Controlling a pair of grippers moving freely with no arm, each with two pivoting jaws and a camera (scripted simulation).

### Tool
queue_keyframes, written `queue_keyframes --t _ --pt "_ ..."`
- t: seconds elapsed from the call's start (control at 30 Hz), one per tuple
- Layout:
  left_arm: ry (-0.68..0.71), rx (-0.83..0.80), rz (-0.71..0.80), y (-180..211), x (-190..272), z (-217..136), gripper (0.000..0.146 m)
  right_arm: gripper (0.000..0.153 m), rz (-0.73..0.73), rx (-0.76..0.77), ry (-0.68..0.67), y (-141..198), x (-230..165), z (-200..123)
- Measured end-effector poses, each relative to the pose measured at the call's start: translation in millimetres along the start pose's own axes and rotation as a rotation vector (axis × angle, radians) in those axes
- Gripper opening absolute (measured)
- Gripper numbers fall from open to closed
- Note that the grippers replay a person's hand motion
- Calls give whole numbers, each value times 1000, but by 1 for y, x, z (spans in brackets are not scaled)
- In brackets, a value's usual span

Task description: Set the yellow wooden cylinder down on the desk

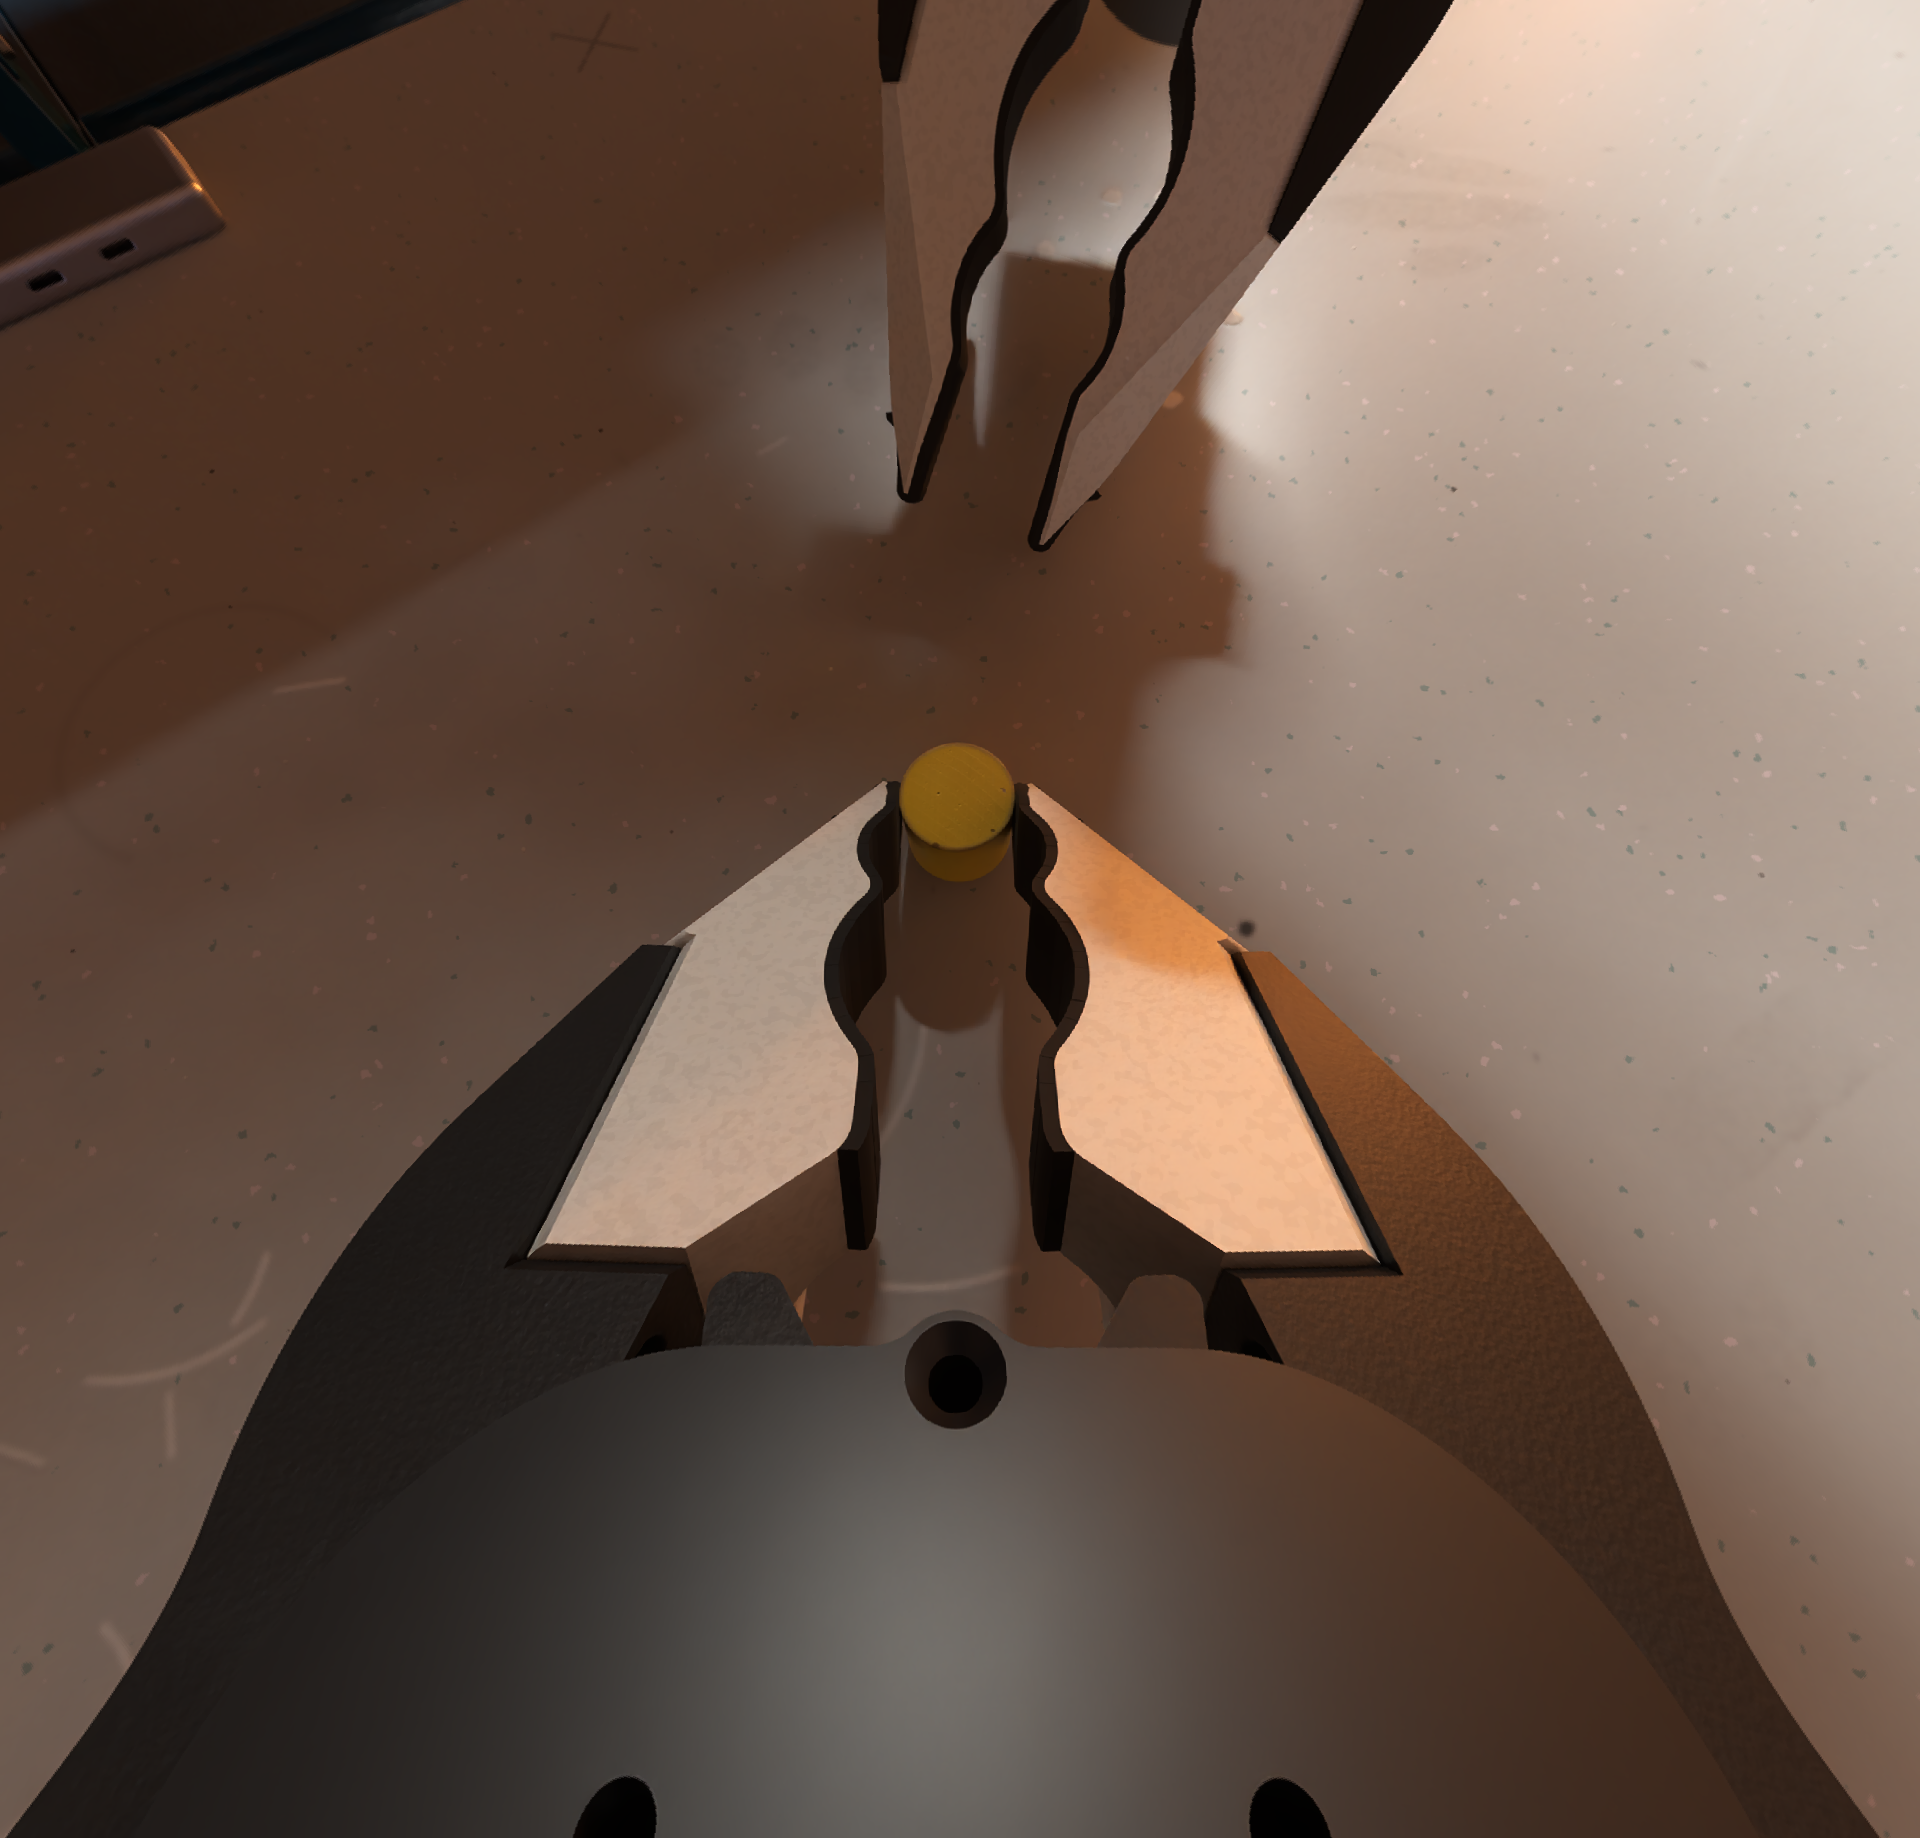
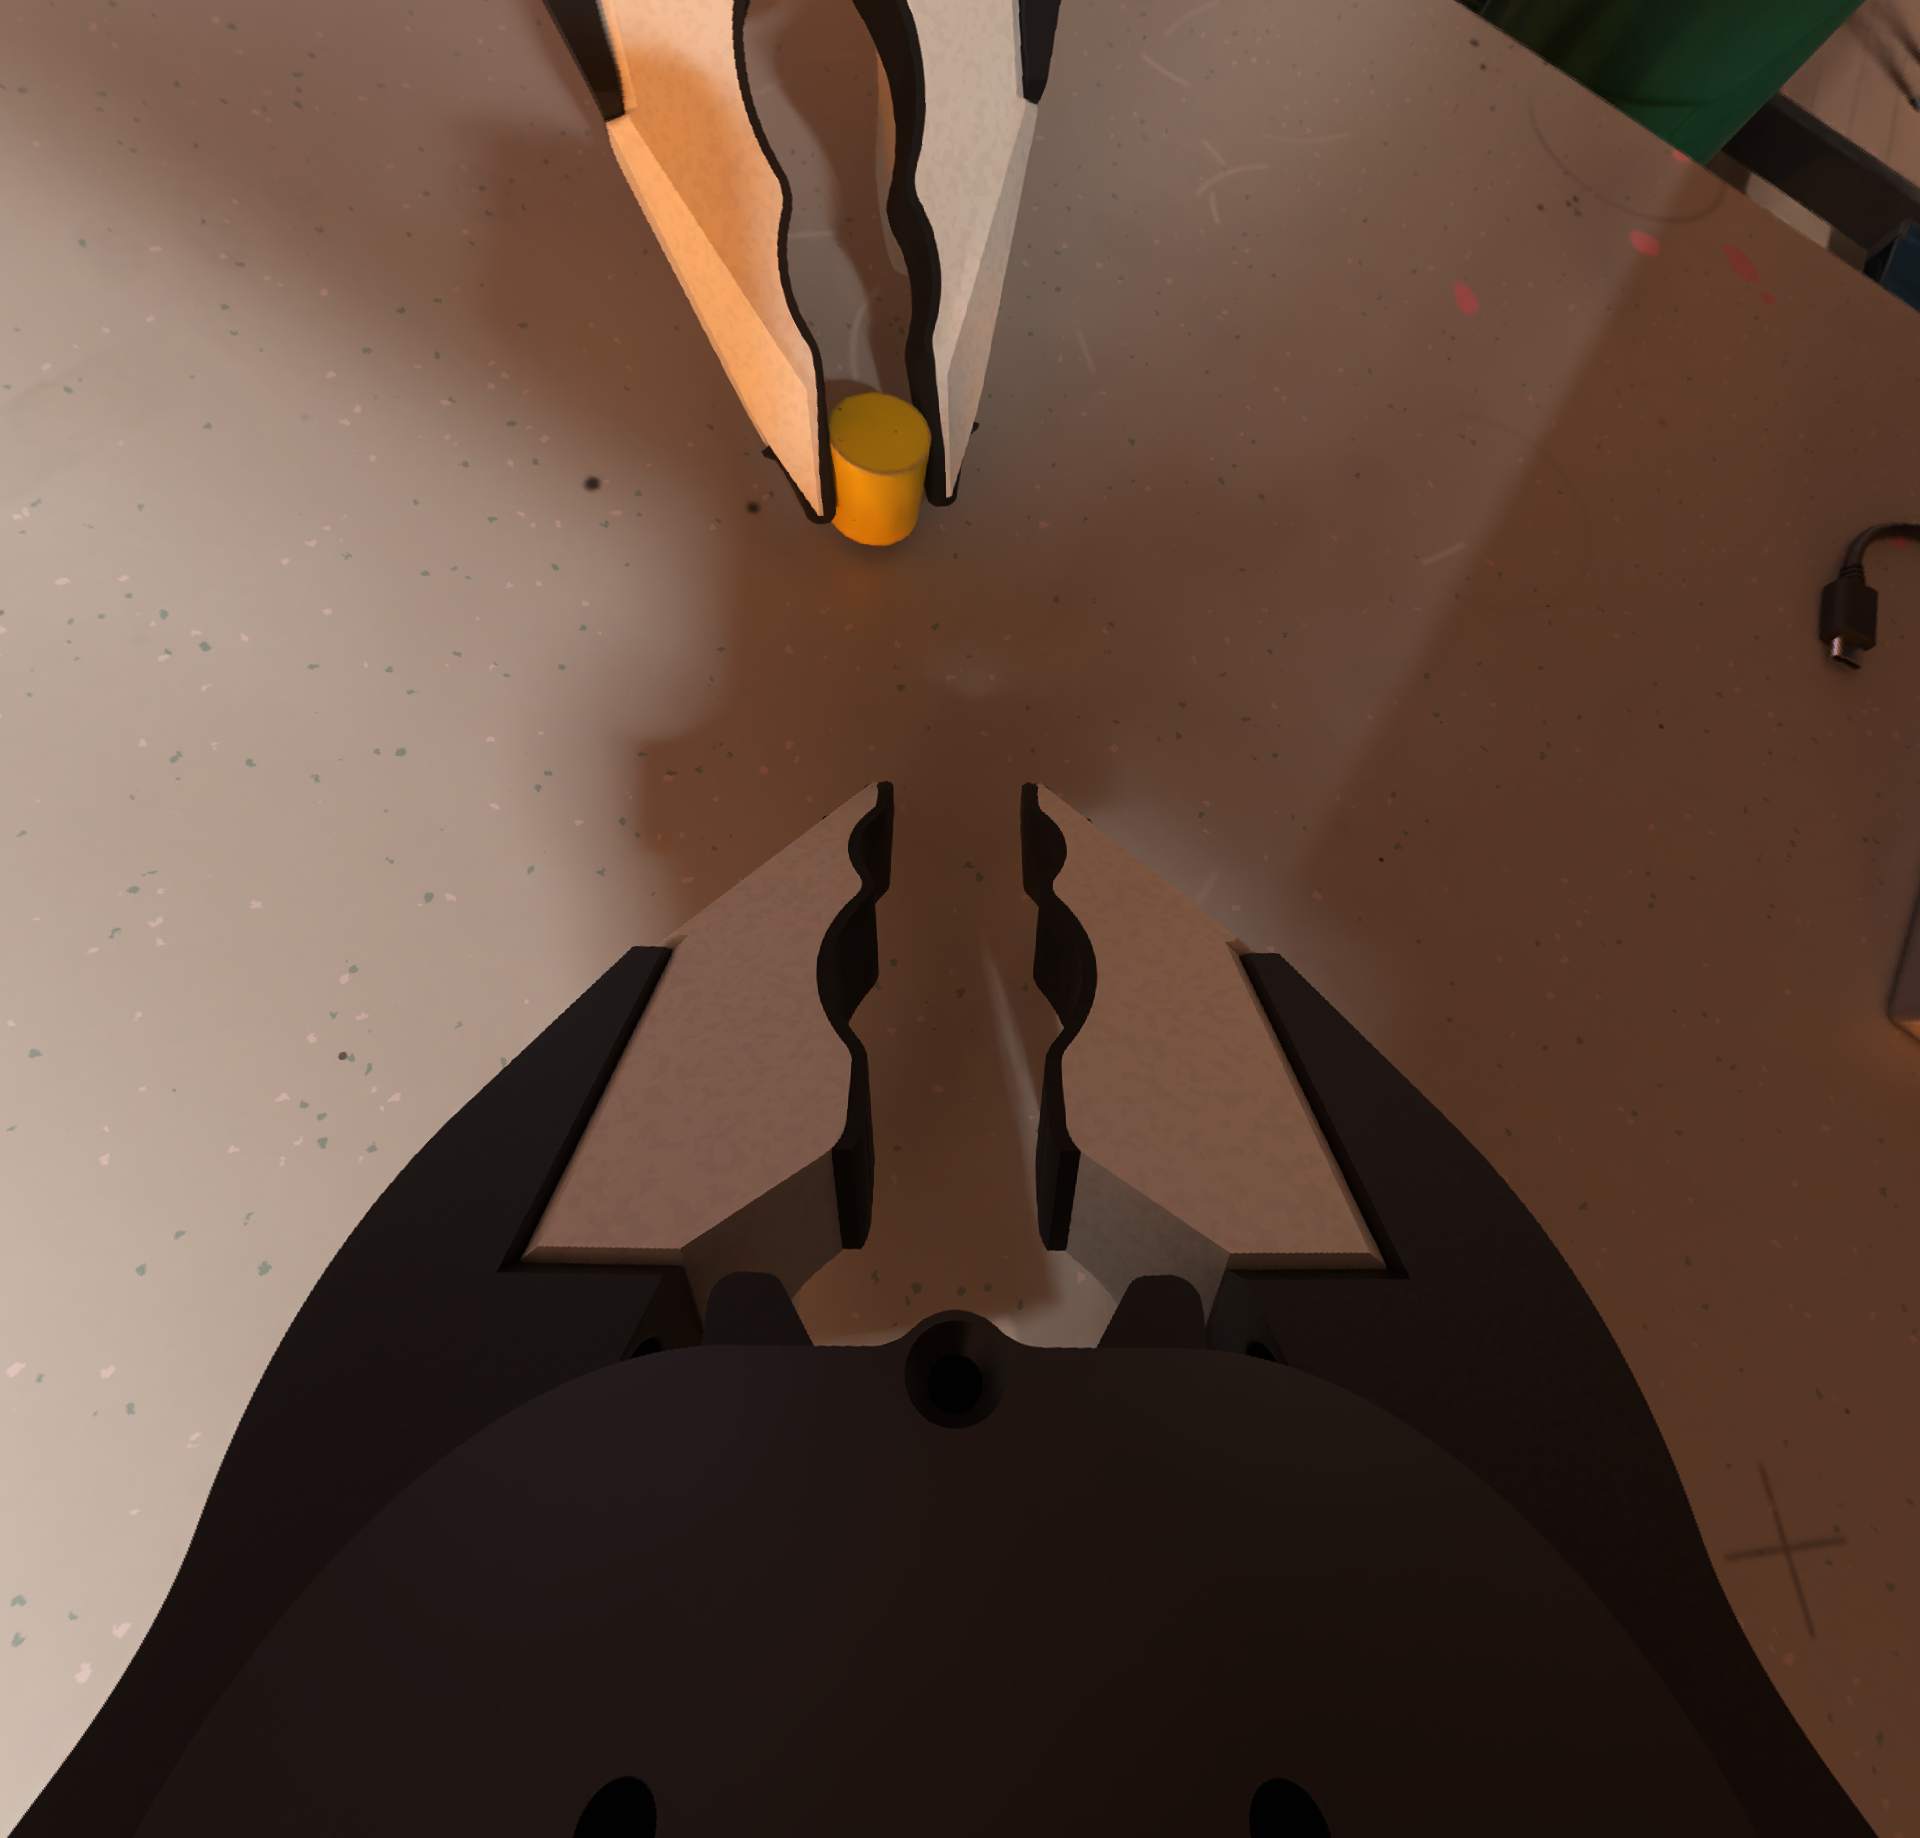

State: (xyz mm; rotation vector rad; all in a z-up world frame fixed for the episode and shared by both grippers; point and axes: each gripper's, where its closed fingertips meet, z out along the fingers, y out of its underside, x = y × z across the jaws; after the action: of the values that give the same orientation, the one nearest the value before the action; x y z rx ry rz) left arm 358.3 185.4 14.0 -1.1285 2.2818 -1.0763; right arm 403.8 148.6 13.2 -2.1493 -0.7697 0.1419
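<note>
Left gripper (image 1: 956,801) pinches the yellow cylinder (image 1: 954,801) upright at its fingertips, frame centre, bottom at or just above the desk (image 1: 1558,645). Right gripper (image 2: 956,801) half-open, empty. Placement step; next: open and retreat straight up.

Between your left gripper's (image 1: 956,796) pale beige, black-edged fingertips you see the yellow wooden cylinder (image 1: 955,809), its side a deeper orange-yellow. Beneath the jaws, the desk (image 1: 416,645) is off-white with fine grey-green and pink specks. Your right gripper (image 2: 956,796) has the same beige fingers on a black body.
</note>
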Motion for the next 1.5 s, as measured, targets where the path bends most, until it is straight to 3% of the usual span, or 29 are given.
queue_keyframes --t 0.43,0.77,1.07,1.5 --pt "73 75 -21 -7 4 -7 21 19 30 56 -75 -6 -8 -6" --pt "45 -11 112 3 8 -1 21 19 11 42 -93 -4 -14 -6" --pt "51 45 50 -3 4 -6 21 18 73 99 -104 -12 -11 -9" --pt "52 2 11 0 3 -1 21 20 178 -9 -211 -1 -20 -1"
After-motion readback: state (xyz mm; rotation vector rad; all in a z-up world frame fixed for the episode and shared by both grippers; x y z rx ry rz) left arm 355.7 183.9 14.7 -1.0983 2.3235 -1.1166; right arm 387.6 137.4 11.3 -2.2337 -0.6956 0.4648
